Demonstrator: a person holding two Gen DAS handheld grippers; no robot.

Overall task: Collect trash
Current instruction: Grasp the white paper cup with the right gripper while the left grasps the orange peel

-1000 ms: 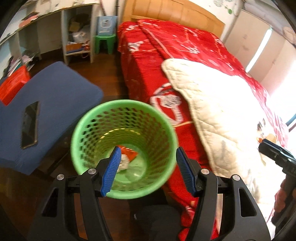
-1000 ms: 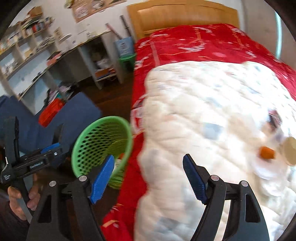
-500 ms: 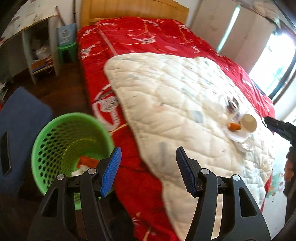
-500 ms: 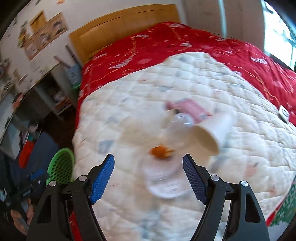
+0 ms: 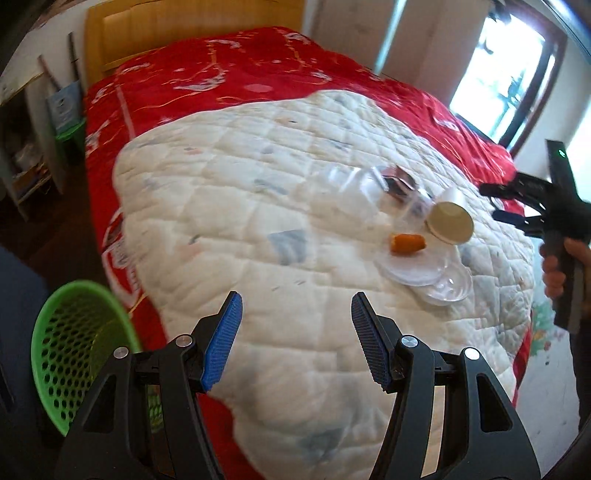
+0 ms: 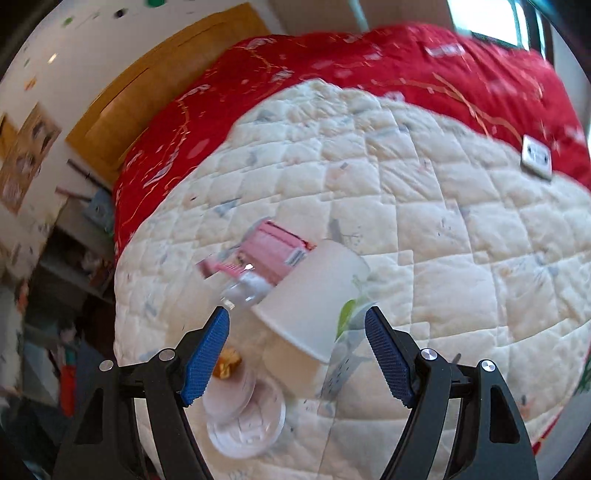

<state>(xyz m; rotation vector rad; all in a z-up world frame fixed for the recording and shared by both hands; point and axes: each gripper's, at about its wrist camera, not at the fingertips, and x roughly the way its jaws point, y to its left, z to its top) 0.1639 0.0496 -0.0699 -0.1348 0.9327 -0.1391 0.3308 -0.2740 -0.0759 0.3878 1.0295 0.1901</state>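
Since the earlier frames my view has swung off the green basket (image 5: 70, 350) and onto the bed. The basket, then centred under my left gripper (image 5: 295, 339), now sits at the lower left edge of the left view, on the floor beside the bed's near side. My right gripper (image 6: 297, 354) has come over the trash pile, which earlier lay far off at the right edge of the quilt.

Left gripper: fingers (image 5: 221, 343) moderately wide apart, nothing between them, above bare white quilt (image 5: 229, 206). Right gripper: fingers (image 6: 205, 356) moderately wide apart, holding nothing, poised above the paper cup (image 6: 314, 295), not touching it.

The trash lies on the quilt near the bed's foot-end corner. The paper cup lies on its side, mouth toward the foot edge. Just beside it are clear plastic lids (image 6: 245, 421), stacked and partly cut off by my left-hand finger in the right view. An orange scrap (image 5: 408, 243) lies on them, half hidden in the right view. A pink packet (image 6: 269, 254) and a clear plastic bottle (image 6: 245, 288) lie behind the cup; both are blurred.

In the left view a hand (image 5: 557, 266) holds the right gripper at the right edge.

The quilt covers a red bedspread (image 5: 221, 74); beyond are a wooden headboard (image 5: 184, 29), a window (image 5: 506, 81) and shelves (image 6: 55, 266) on the left.
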